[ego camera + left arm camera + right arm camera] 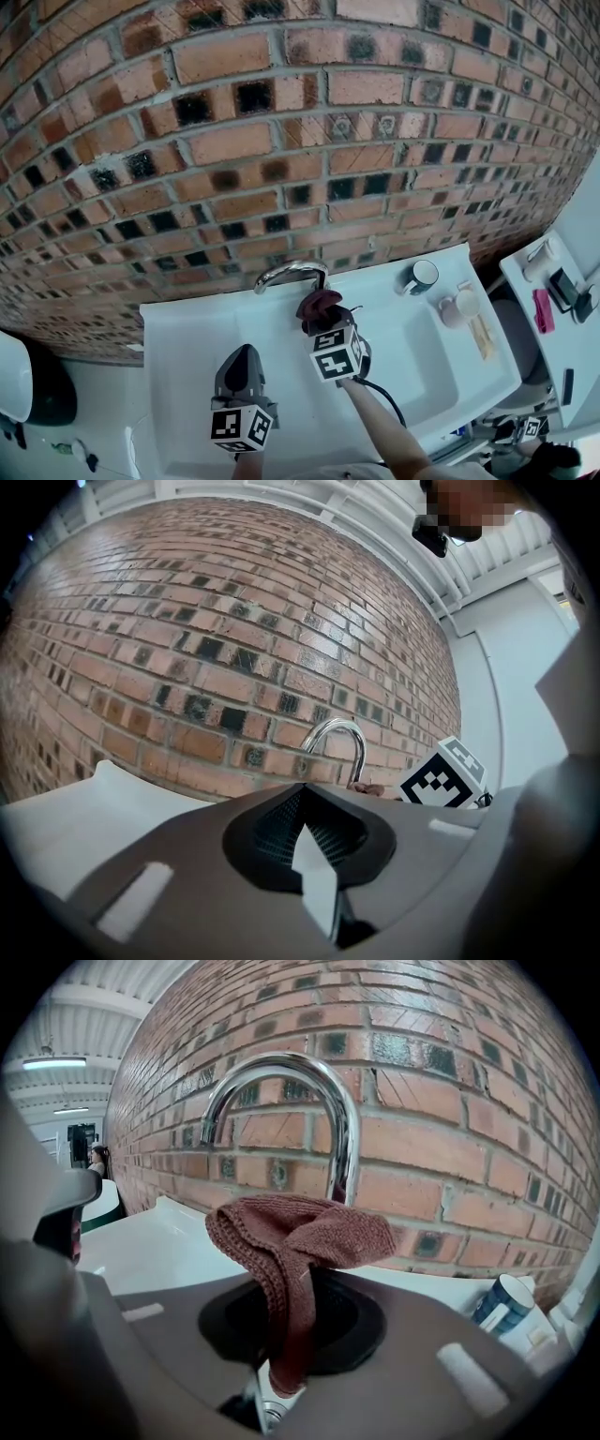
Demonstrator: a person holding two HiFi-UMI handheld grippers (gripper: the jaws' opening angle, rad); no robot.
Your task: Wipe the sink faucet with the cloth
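A curved chrome faucet (291, 273) (300, 1110) (339, 744) rises at the back of the white sink (412, 375), against the brick wall. My right gripper (323, 323) is shut on a dark red knitted cloth (319, 307) (295, 1241), which bunches up just in front of and below the spout. Whether the cloth touches the faucet I cannot tell. My left gripper (242, 366) hangs over the left of the basin, shut with nothing in it, pointing at the wall.
A dark mug (421, 276) (502, 1302) and a pale cup (461, 304) stand on the sink's right rim. To the right is a white shelf (553, 319) with small items. A black bin (47, 389) sits on the floor at left.
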